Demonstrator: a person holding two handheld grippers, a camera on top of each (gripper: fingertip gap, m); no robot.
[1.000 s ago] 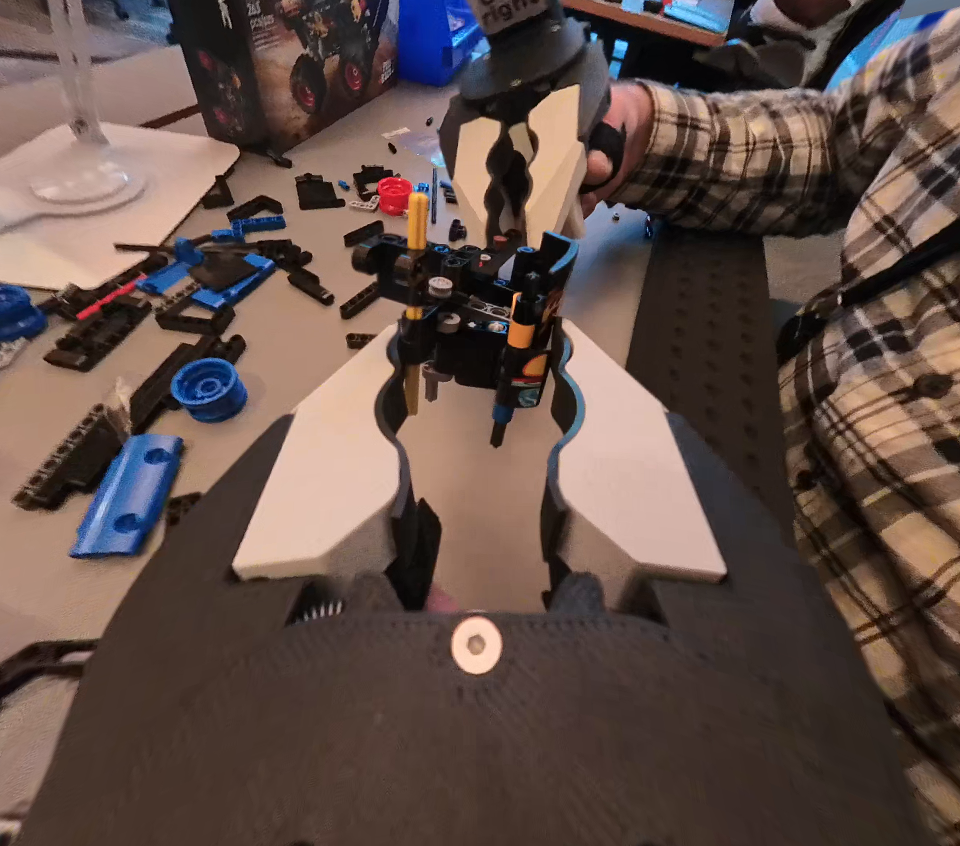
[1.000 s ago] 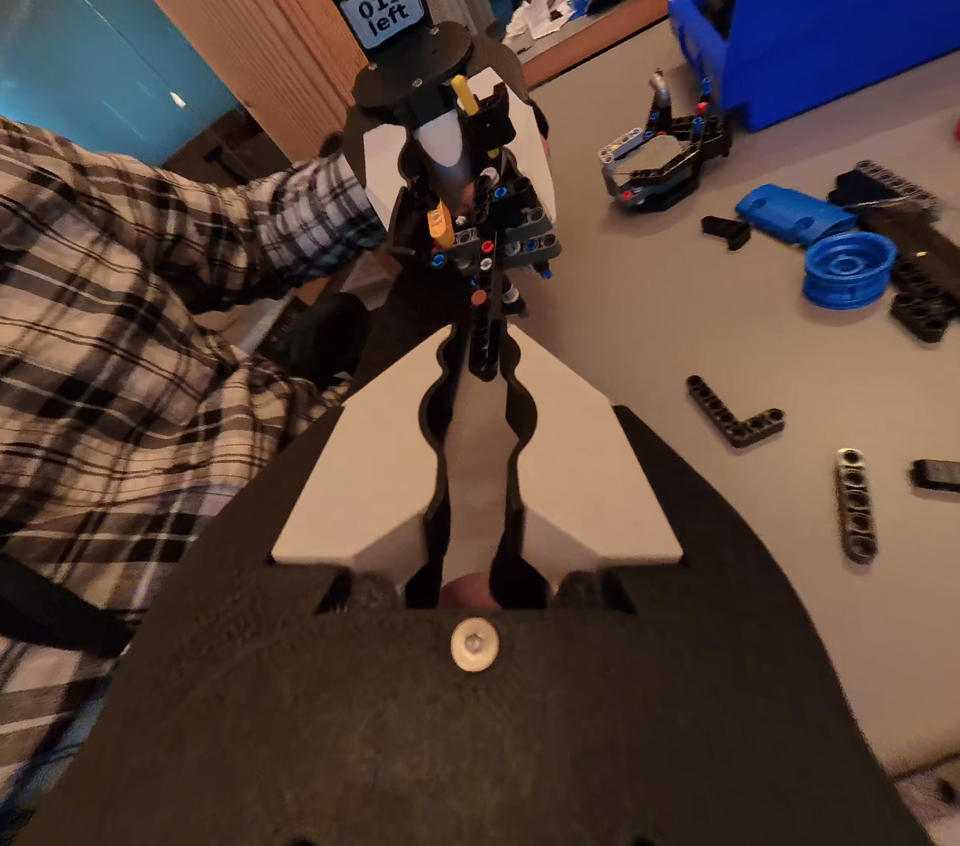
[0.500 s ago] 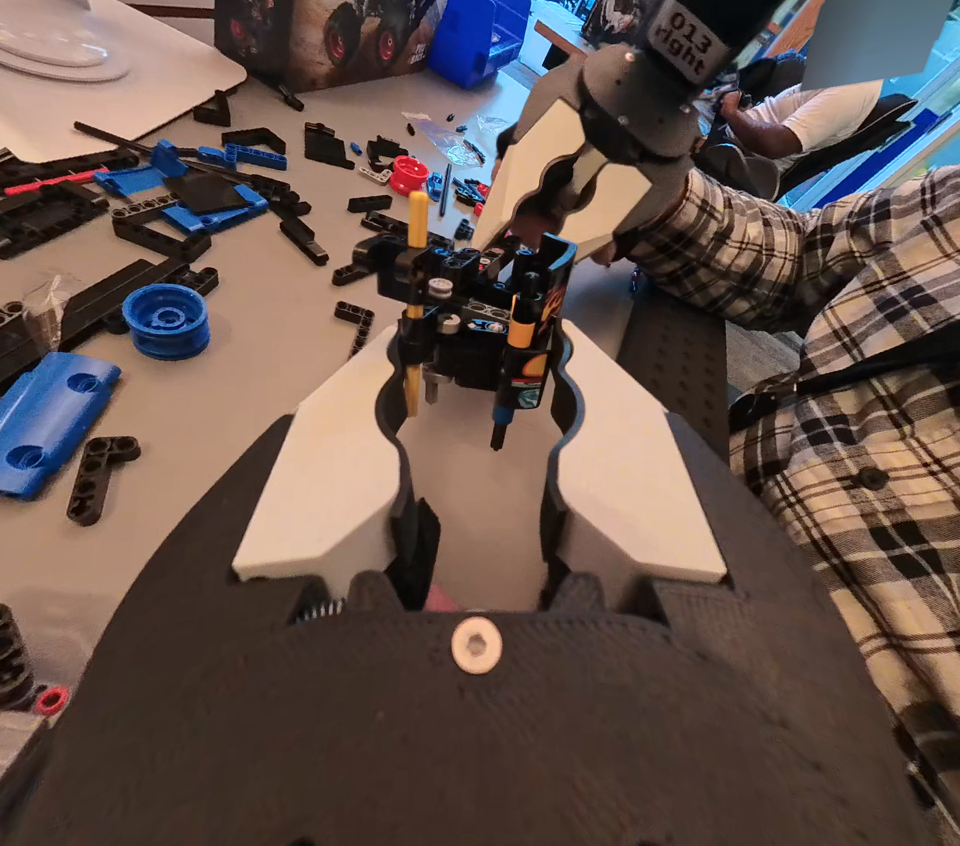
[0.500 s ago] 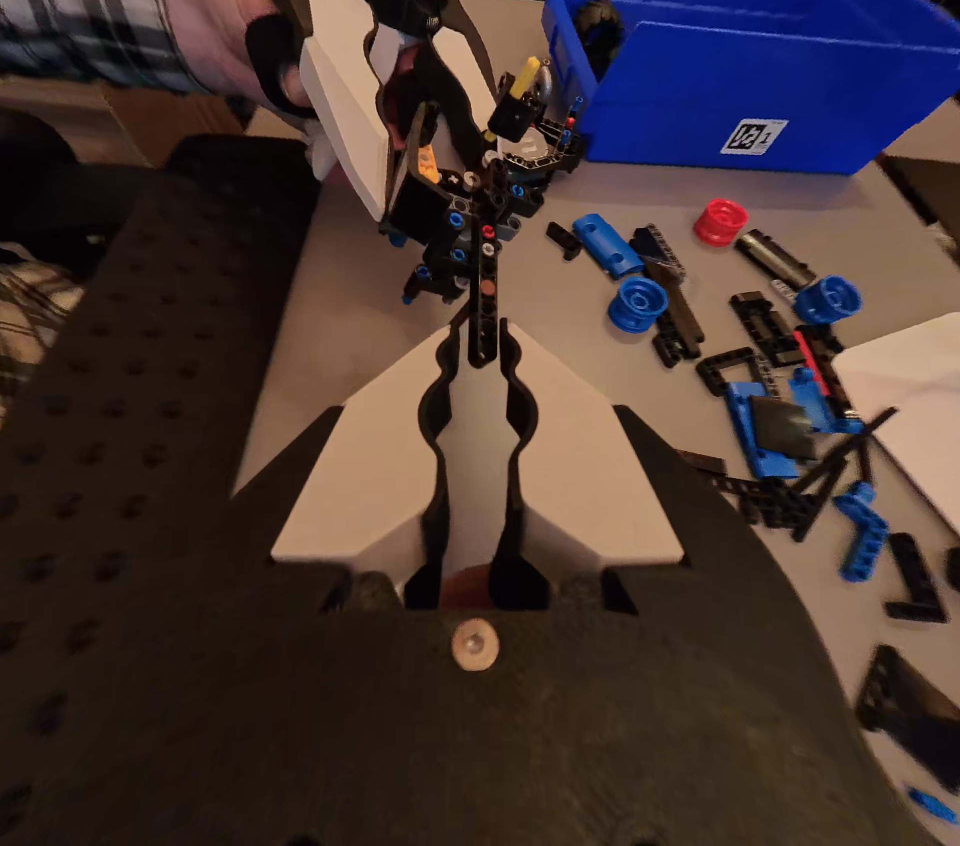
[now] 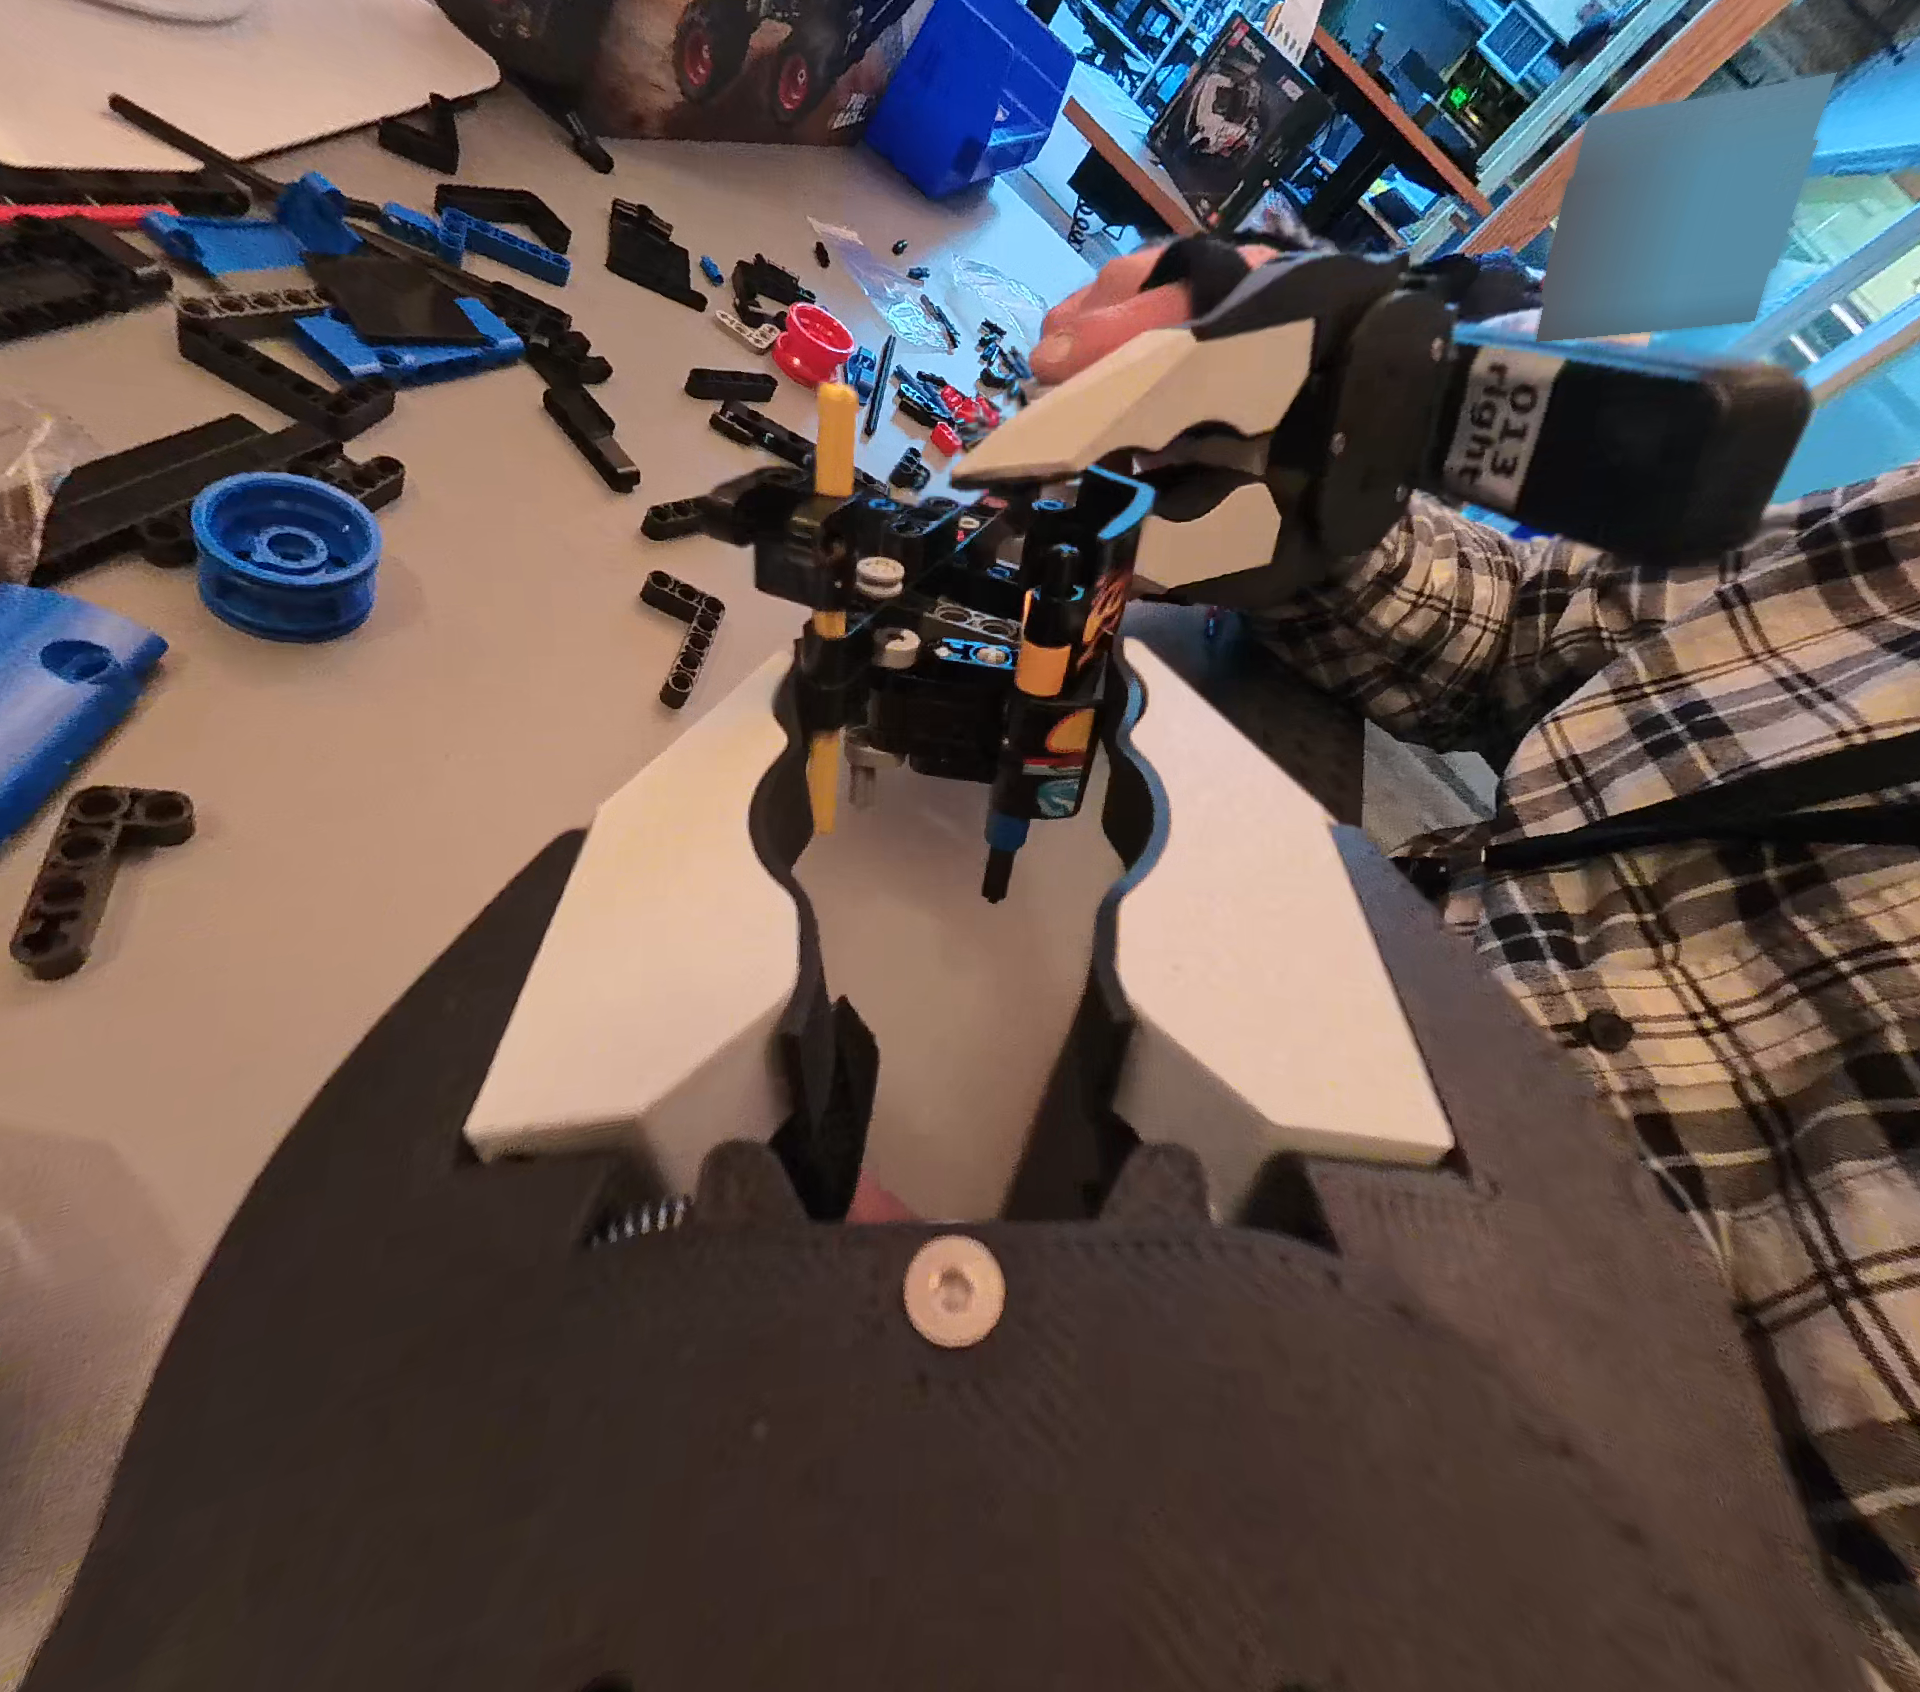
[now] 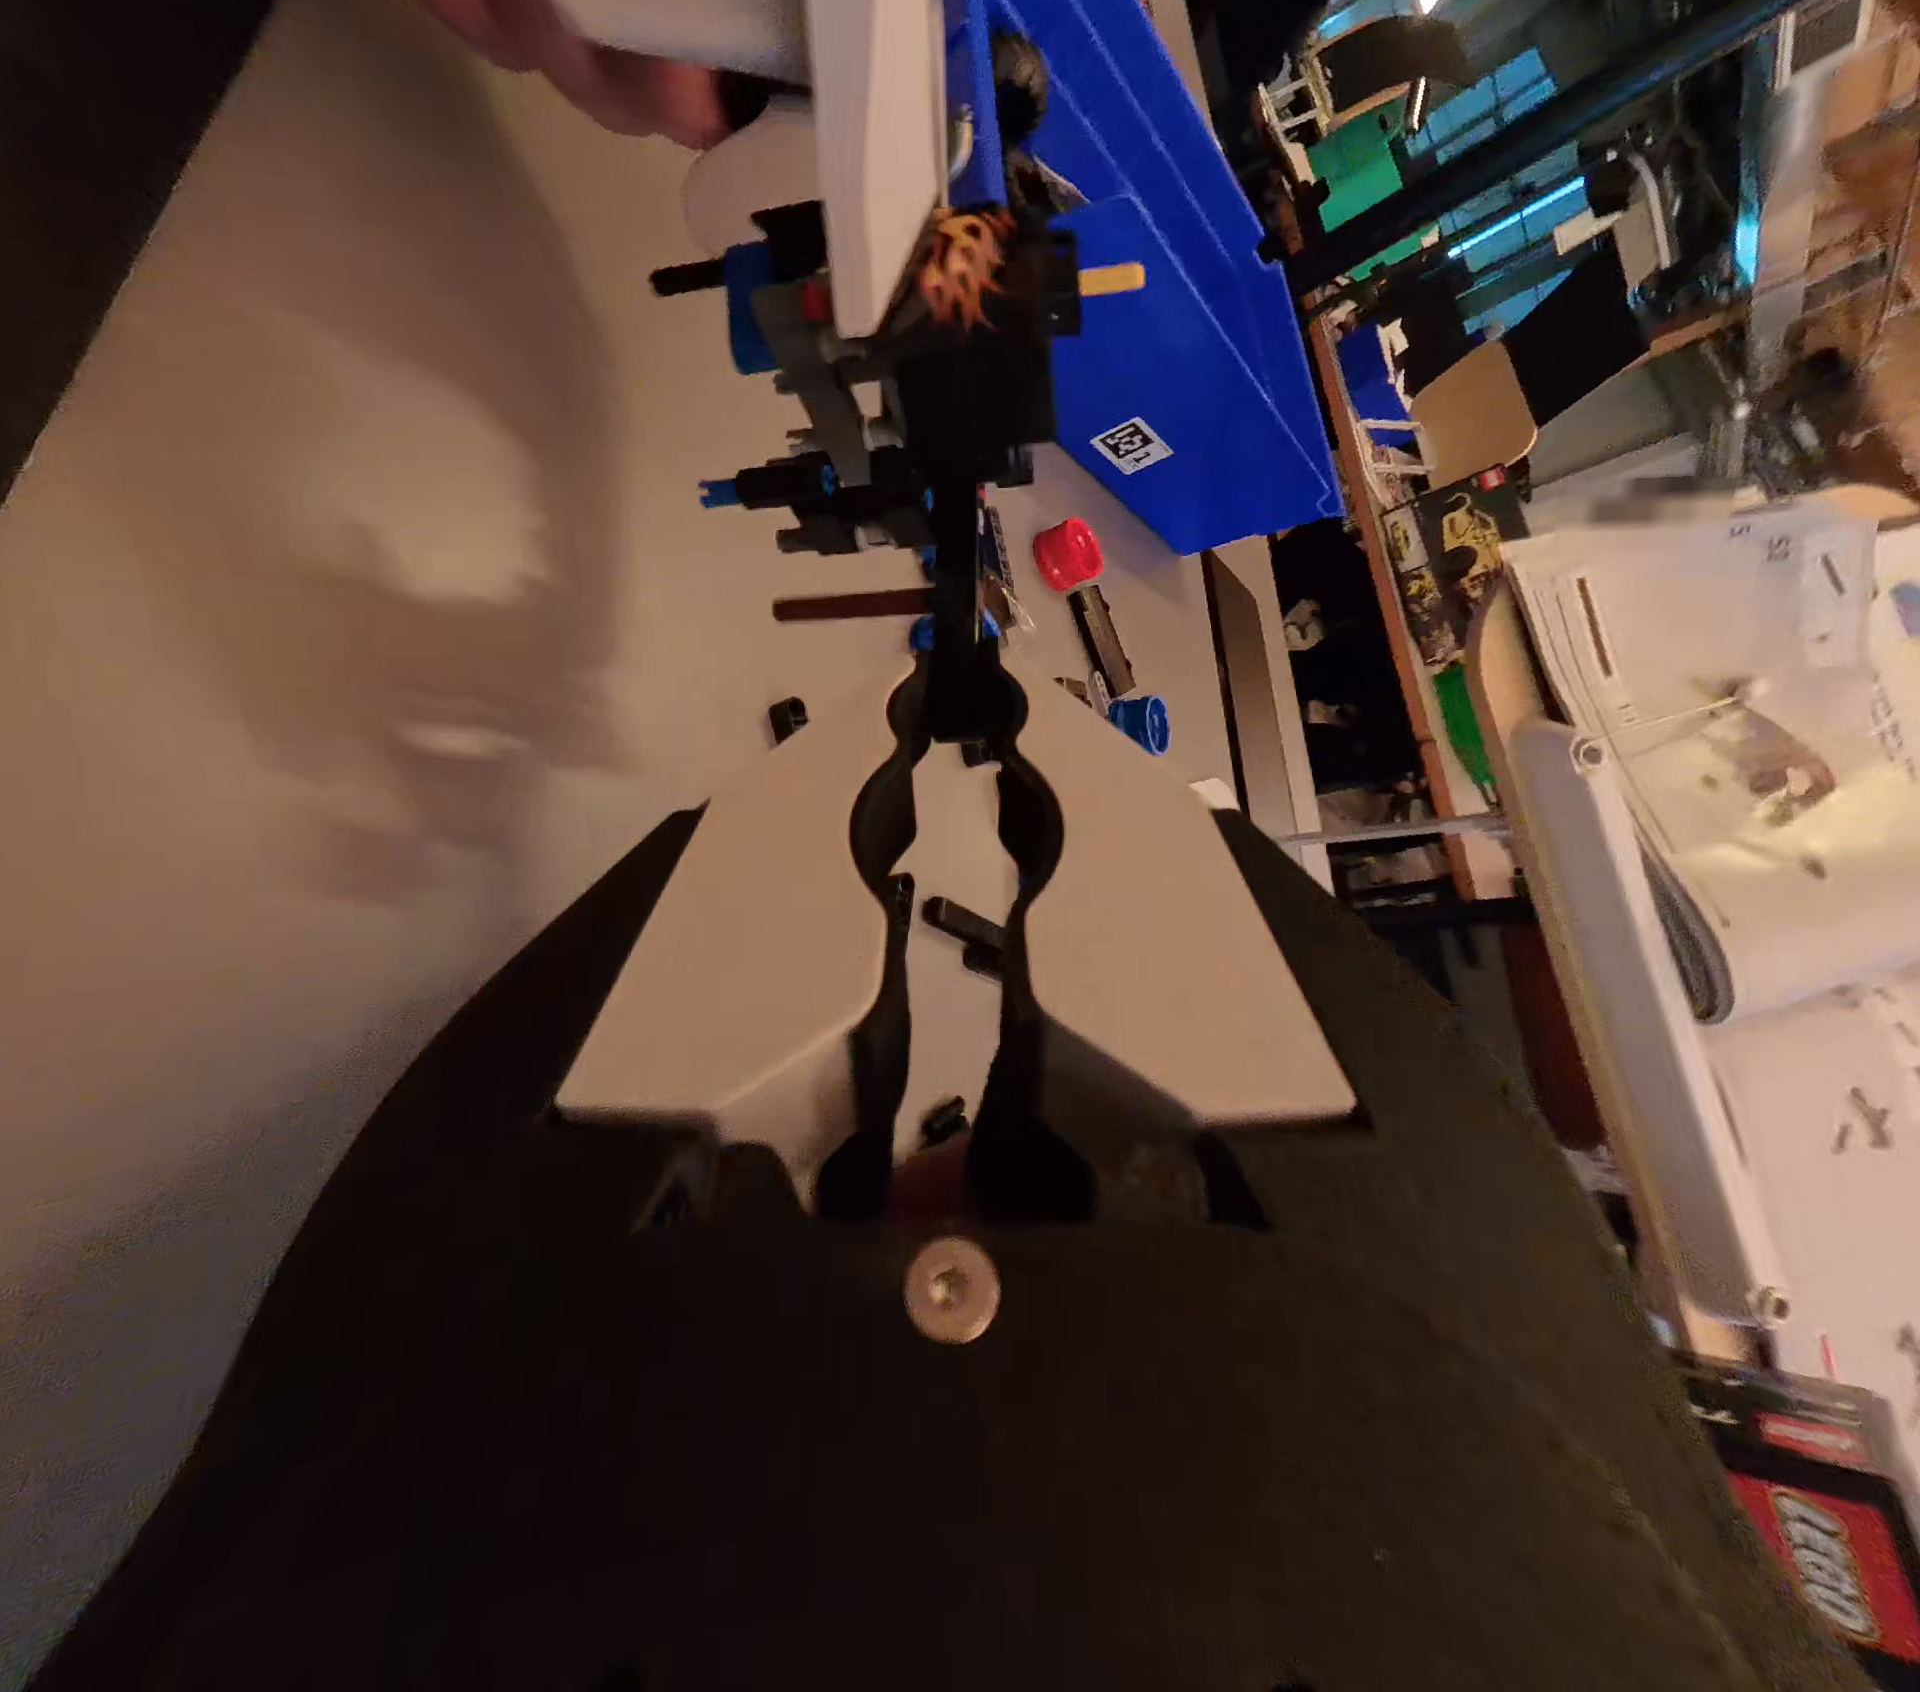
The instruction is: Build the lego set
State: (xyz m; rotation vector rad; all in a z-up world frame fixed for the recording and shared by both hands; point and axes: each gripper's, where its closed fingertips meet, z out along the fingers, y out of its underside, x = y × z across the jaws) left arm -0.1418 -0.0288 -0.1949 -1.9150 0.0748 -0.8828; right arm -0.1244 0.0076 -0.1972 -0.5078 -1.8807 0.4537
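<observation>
At the left of my left wrist view a blue wheel lay on the desk; at centre my left hand-held gripper clamped the lego assembly above it. From the right, my right hand-held gripper pinched the assembly's thin black beam.

Black-and-white hand-held gripper, plaid sleeve

A blue bin stands on the grey bench beside a white board; behind, perhaps shelving, and a seated person.
</observation>
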